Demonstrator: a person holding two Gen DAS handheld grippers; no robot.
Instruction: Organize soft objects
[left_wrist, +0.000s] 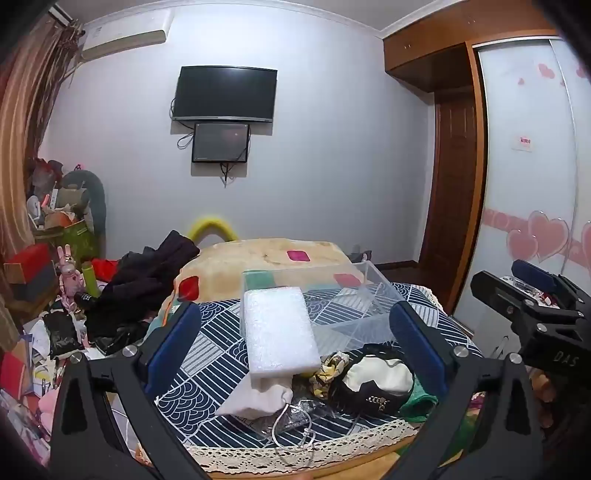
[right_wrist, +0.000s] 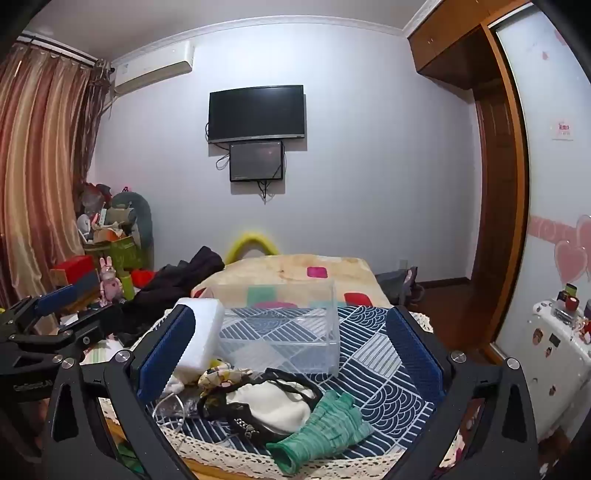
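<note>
Both tools gape, empty. The ribbed green knit glove lies nearest the right tool, probably fingers pointing toward the clear acrylic box.

A dark television is hanging on the pale wall, striped curtains are draping at left, and a wooden wardrobe is standing at right.
</note>
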